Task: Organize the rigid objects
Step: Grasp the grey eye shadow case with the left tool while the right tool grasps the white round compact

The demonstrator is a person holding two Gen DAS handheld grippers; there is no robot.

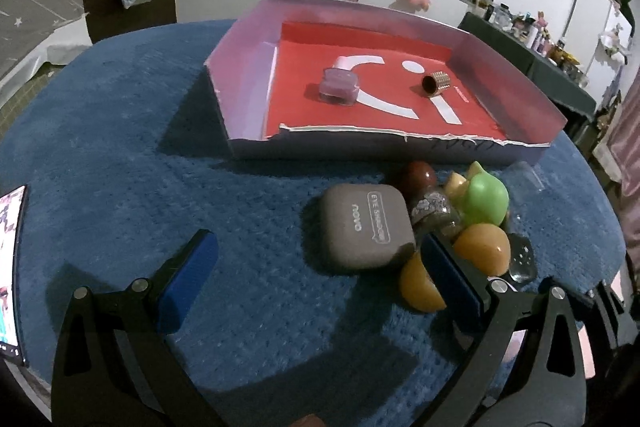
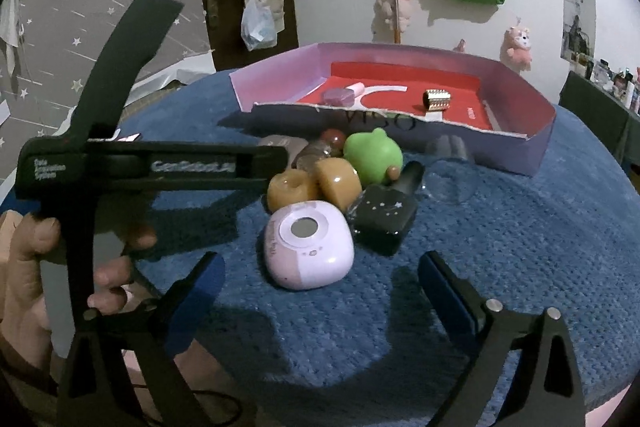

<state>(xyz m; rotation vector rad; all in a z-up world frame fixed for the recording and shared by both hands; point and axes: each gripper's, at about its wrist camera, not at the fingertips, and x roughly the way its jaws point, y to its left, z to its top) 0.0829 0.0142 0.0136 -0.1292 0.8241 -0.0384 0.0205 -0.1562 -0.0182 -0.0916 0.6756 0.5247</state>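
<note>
Covering table: blue rug (image 1: 120, 187), star-papered wall (image 2: 80, 7).

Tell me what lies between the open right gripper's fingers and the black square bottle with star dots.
In the right wrist view, only bare blue carpet-like cloth separates the right gripper from the black square bottle; the lilac rounded case sits just left of that stretch.

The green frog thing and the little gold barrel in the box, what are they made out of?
The green frog looks like smooth plastic or rubbery vinyl: it has an even colour and a soft sheen, so I can't say which. The gold barrel in the box looks like shiny metal, with bright glints on its ridged side, though it could be gold-coated plastic.
</note>
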